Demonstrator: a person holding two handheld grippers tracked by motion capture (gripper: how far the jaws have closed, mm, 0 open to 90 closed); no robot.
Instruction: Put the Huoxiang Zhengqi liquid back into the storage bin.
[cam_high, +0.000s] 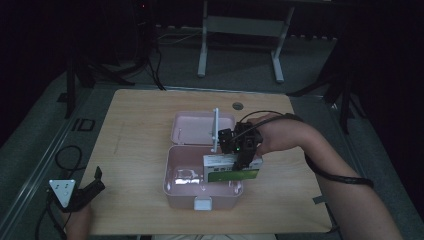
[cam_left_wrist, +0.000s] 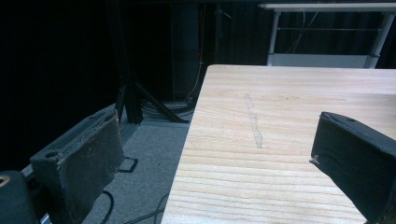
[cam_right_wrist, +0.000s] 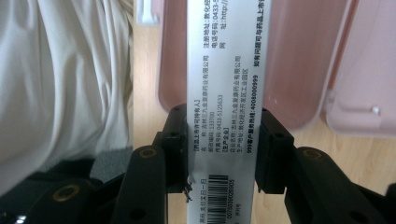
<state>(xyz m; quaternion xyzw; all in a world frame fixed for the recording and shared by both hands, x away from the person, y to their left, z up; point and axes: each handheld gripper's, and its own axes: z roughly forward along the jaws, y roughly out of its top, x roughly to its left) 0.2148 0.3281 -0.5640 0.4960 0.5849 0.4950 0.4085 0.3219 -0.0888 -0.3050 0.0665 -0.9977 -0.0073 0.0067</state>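
Observation:
An open pink case (cam_high: 170, 170) sits mid-table, its lid (cam_high: 192, 129) folded back. My right gripper (cam_high: 241, 155) is shut on a white-and-green medicine carton (cam_high: 227, 170), holding it over the right half of the case's tray. In the right gripper view the carton (cam_right_wrist: 226, 93) is clamped between the black pads (cam_right_wrist: 175, 149) of that gripper (cam_right_wrist: 224, 149), printed side and barcode up, above the pink case (cam_right_wrist: 289, 70). My left gripper (cam_high: 99, 181) rests at the table's front left corner, open. In its own view this gripper (cam_left_wrist: 215, 154) has nothing between its jaws.
A clear, glossy item (cam_high: 186, 176) lies in the left of the tray. A white latch (cam_high: 202, 203) marks the case's front and a white handle (cam_high: 216, 129) stands at the hinge. The wooden table (cam_left_wrist: 280, 116) has bare room at left. A person's pale shirt (cam_right_wrist: 70, 84) is near.

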